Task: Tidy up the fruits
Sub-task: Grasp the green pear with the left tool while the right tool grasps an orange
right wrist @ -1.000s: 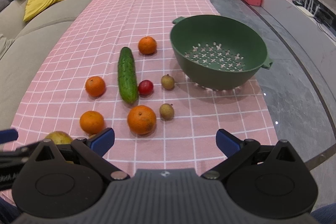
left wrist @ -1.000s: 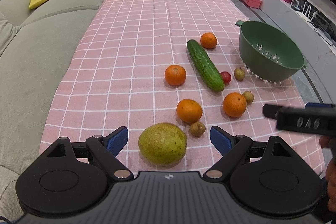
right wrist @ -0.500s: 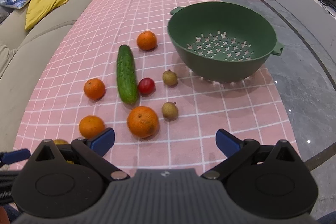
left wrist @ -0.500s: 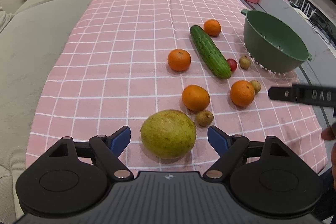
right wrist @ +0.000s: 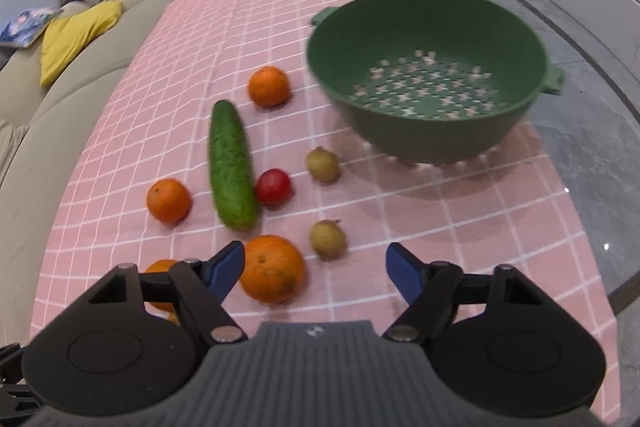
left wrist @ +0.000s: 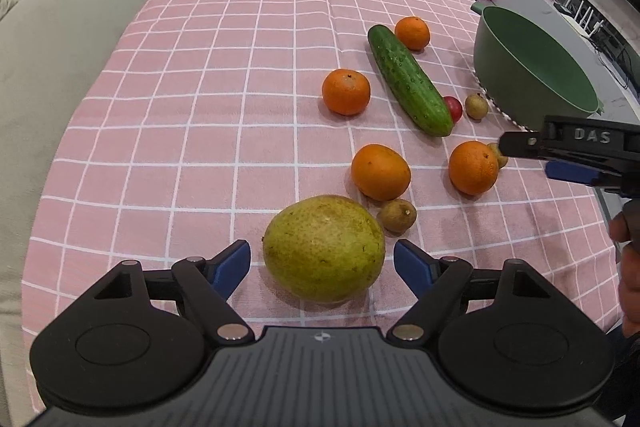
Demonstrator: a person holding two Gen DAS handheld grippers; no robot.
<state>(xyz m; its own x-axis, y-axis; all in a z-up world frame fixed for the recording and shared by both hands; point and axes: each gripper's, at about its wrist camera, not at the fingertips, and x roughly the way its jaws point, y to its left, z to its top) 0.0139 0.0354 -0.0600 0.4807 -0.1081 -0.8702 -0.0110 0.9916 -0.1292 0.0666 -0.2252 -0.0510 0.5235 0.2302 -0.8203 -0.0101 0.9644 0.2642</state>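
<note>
Since the earlier frame I have lowered both grippers and their fingers have been closing. Left wrist view: left gripper fingers apart, straddling the mango, clear of both sides, long axis crosswise. Right wrist view: right gripper fingers apart, orange beside the left finger; colander beyond on the pink-checked table; sofa at left.

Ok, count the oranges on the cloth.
4. One beside the cucumber's far tip, one left of the cucumber, one just beyond the big green fruit, one nearest the right gripper. None look hidden.
</note>
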